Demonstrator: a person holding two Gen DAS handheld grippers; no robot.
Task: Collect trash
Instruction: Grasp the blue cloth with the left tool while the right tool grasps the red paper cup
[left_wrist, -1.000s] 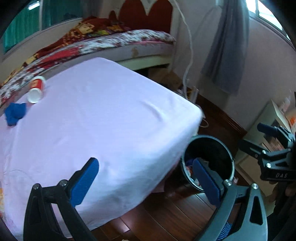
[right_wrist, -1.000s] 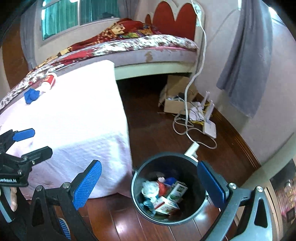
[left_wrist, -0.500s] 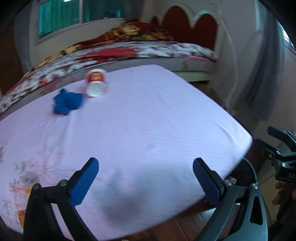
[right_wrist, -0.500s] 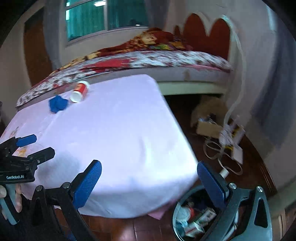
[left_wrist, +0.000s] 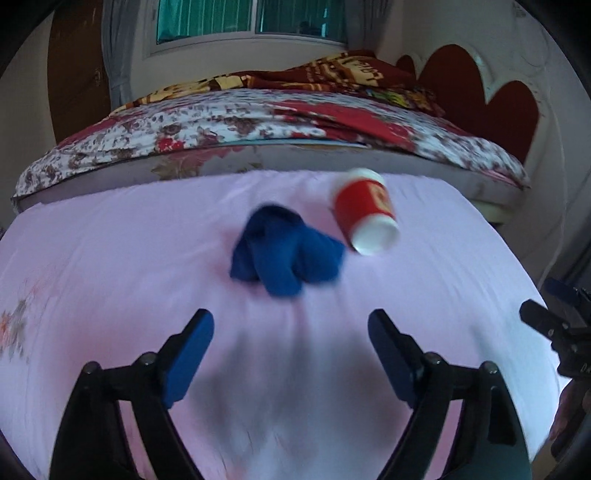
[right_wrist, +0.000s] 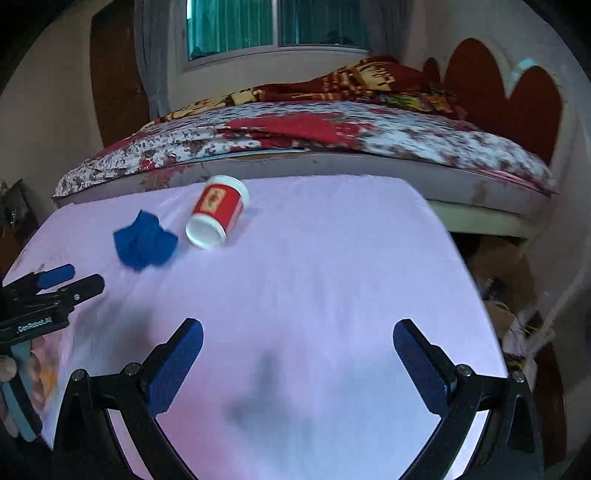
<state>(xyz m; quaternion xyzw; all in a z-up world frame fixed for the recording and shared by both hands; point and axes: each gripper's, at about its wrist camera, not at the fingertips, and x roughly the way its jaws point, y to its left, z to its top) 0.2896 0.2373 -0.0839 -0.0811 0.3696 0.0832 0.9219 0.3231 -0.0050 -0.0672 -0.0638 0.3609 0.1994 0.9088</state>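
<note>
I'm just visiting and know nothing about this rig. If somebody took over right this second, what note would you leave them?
Left gripper: open, empty, pointed at the blue crumpled cloth.
Right gripper: open, empty, over the pink sheet.
Red paper cup lies on its side beside the cloth, near the far edge.
Done: neither piece is picked up yet.
Left: grab the cloth and cup and bin them; no bin is in view now.

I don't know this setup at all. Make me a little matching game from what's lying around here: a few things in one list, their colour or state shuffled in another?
Things:
1. paper cup
2. crumpled cloth
3. table cover
4. left tool

Descriptions:
A. pale pink, spread flat
B. open, holding nothing
C. red and white, lying on its side
D. dark blue, bunched up

Pairs: 1-C, 2-D, 3-A, 4-B
</note>
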